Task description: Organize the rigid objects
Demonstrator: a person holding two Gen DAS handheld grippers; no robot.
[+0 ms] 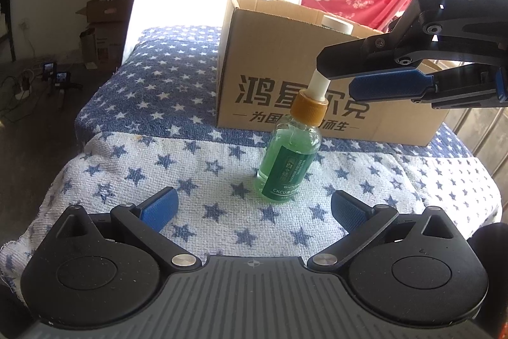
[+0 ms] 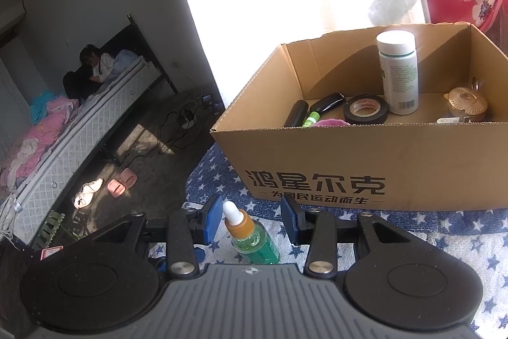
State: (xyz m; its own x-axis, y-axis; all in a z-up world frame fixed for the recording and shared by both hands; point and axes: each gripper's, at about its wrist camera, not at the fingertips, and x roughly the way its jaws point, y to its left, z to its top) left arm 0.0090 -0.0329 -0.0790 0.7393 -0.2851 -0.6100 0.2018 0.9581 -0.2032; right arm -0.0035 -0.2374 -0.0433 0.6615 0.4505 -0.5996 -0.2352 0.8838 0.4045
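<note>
Two bottles point(image 2: 398, 72), one box point(image 2: 365, 161), perhaps.

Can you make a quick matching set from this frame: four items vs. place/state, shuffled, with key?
Items:
1. green dropper bottle
2. white bottle
3. black tape roll
4. left gripper

Place/state:
A. standing upright inside the cardboard box
B. open, holding nothing
C. on the star-patterned cloth, between the open pads of the right gripper
D. lying flat on the box floor

Pairs: 1-C, 2-A, 3-D, 4-B
</note>
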